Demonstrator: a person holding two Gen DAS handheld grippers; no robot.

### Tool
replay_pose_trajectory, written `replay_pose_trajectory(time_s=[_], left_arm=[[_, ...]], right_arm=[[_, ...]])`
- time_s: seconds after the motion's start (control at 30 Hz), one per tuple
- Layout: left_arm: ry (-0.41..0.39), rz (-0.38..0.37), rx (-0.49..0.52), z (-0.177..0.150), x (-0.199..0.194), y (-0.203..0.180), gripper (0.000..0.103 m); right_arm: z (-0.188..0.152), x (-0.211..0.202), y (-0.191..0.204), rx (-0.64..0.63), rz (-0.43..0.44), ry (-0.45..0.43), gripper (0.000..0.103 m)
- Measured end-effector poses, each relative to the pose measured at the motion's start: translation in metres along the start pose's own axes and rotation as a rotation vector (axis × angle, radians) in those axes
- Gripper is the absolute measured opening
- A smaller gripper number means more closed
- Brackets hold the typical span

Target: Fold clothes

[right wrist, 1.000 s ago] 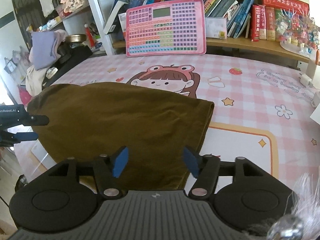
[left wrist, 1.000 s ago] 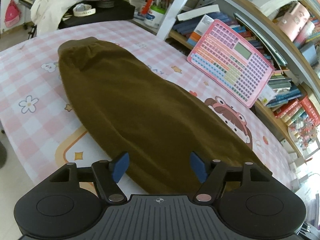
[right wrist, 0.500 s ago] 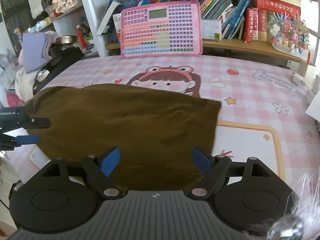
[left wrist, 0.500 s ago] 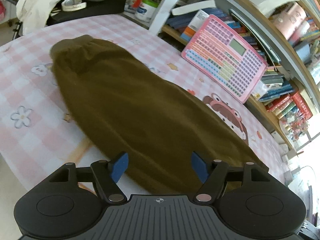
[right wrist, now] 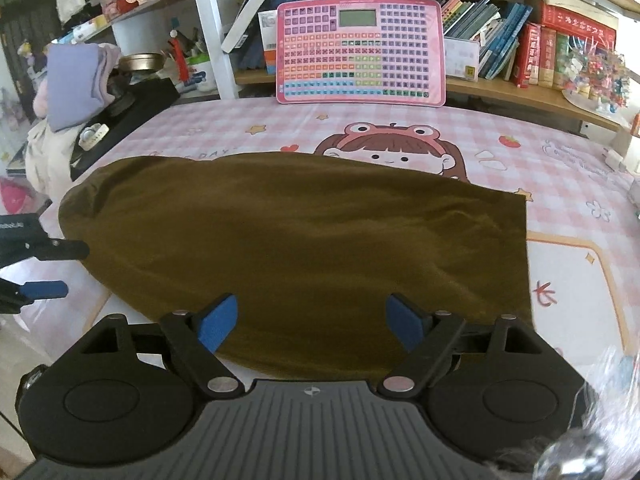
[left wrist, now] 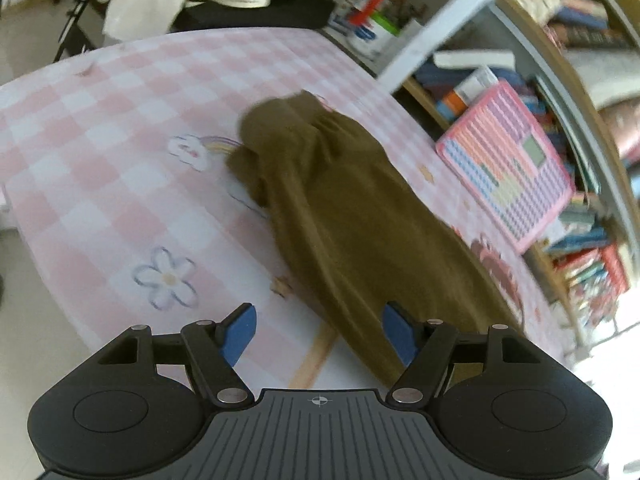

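An olive-brown garment (right wrist: 300, 232) lies flat across the pink checked table cover (right wrist: 568, 160). My right gripper (right wrist: 312, 324) hovers open over its near edge, blue pads wide apart with nothing pinched. In the blurred left wrist view the garment (left wrist: 360, 220) runs from its gathered end at the far middle towards the near right. My left gripper (left wrist: 320, 332) is open above the cover at the garment's near left edge, the right pad over the cloth. The right wrist view shows the left gripper (right wrist: 60, 270) at the far left, beside the garment's rounded end and not touching it.
A pink toy keyboard (right wrist: 360, 50) leans against a shelf of books (right wrist: 560, 44) behind the table. At the left stand a black stand (right wrist: 132, 112) with folded lilac clothes (right wrist: 76, 84) and a cup of pens (left wrist: 372, 28). The table's left edge (left wrist: 24, 216) drops to the floor.
The right gripper's jaws have spread wider and it has drawn back from the garment. The left gripper has swung left, so the garment now sits right of its centre.
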State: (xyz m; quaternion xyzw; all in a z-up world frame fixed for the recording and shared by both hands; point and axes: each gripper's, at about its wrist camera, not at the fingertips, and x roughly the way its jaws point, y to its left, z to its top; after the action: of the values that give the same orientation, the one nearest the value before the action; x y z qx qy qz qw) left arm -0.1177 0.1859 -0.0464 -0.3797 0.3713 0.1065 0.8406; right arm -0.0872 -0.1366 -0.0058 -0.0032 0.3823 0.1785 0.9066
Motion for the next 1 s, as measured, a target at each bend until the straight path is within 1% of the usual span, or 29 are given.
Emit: replay_pose_trajectory(time_s=[0.03, 0.13, 0.23, 0.43, 0.57, 0.67, 0.77, 0.87, 1.0], left_arm=[[0.001, -0.015, -0.025, 0.004, 0.001, 0.008, 0.068], [0.007, -0.058, -0.1, 0.016, 0.004, 0.03, 0.068], [0.019, -0.099, -0.176, 0.025, 0.01, 0.048, 0.064], [0.021, -0.161, -0.265, 0.048, 0.033, 0.055, 0.063], [0.023, -0.171, -0.349, 0.06, 0.049, 0.055, 0.067], [0.027, -0.173, -0.438, 0.065, 0.057, 0.056, 0.067], [0.03, -0.18, -0.465, 0.066, 0.06, 0.058, 0.067], [0.034, -0.189, -0.464, 0.066, 0.062, 0.059, 0.067], [0.035, -0.206, -0.454, 0.065, 0.062, 0.062, 0.068]], right_arm=[[-0.001, 0.002, 0.006, 0.0, -0.009, 0.006, 0.082], [-0.003, 0.008, 0.025, -0.014, -0.034, 0.021, 0.082], [-0.004, 0.01, 0.04, -0.027, -0.054, 0.018, 0.082], [0.001, 0.024, 0.063, -0.043, -0.1, 0.006, 0.082], [0.014, 0.043, 0.076, -0.034, -0.132, -0.008, 0.082], [0.031, 0.059, 0.092, -0.052, -0.152, -0.041, 0.082], [0.054, 0.079, 0.105, -0.071, -0.171, -0.065, 0.082], [0.077, 0.107, 0.114, -0.094, -0.197, -0.061, 0.082], [0.091, 0.14, 0.121, -0.107, -0.228, -0.045, 0.082]])
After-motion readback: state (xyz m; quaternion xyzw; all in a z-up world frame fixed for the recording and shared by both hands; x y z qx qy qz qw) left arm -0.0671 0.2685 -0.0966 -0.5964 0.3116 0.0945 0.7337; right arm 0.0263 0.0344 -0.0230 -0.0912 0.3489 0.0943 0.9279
